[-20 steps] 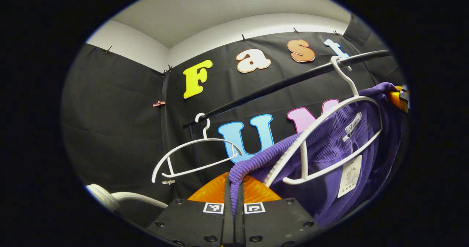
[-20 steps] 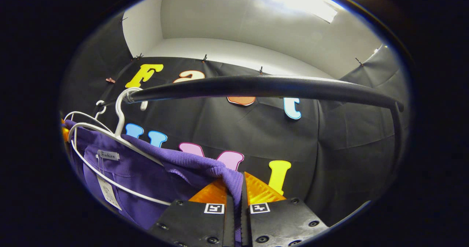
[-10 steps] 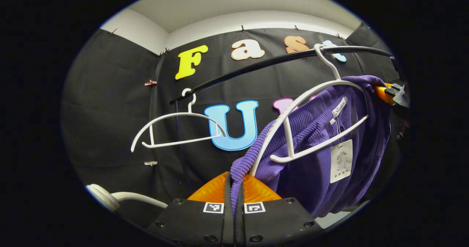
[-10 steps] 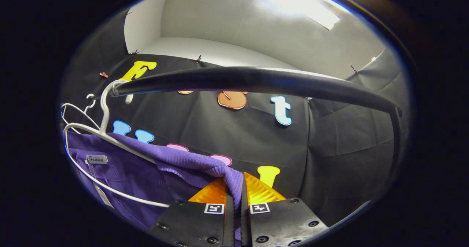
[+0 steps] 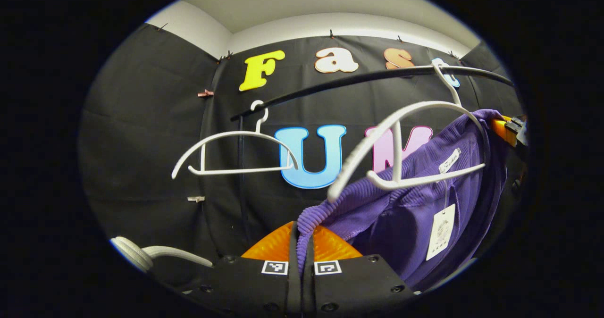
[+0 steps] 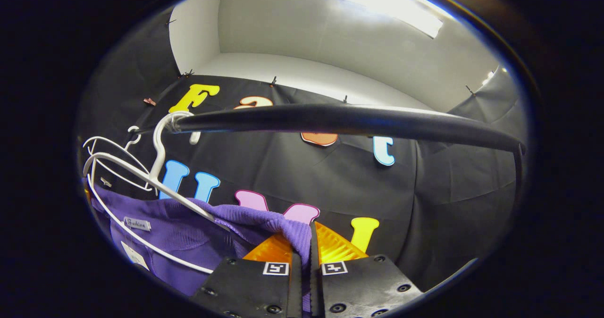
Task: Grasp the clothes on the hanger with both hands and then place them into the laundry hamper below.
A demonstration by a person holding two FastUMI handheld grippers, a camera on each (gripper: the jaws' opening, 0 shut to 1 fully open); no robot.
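A: Item one, left to right: we log an empty white hanger point(image 5: 236, 153) on the black rail point(image 5: 368, 76), toward its left end, in the left gripper view.

B: Item two, the left hand-held gripper point(image 5: 302, 242). We record its orange fingers point(image 5: 271, 242) pressed together on a ribbed edge of the purple garment point(image 5: 406, 214); the cloth runs down between them.

A: Item three, the second white hanger point(image 5: 401, 138), hooked on the rail farther right. Its left arm stands bare above the cloth, so we judge that shoulder is off. The right shoulder of the garment lies over the hanger's right end.

B: Item four, the right hand-held gripper point(image 6: 311, 247). In its own view we see its fingers point(image 6: 337, 247) clamped on the other ribbed edge of the garment point(image 6: 179, 233). The hanger's arm point(image 6: 141, 179) sits above the cloth there.

A: Status: both grasps made, and we judge the garment is partly freed.

B: Outstanding: clear the garment from the hanger, lower it, release it into the hamper. The hamper is unlogged here.
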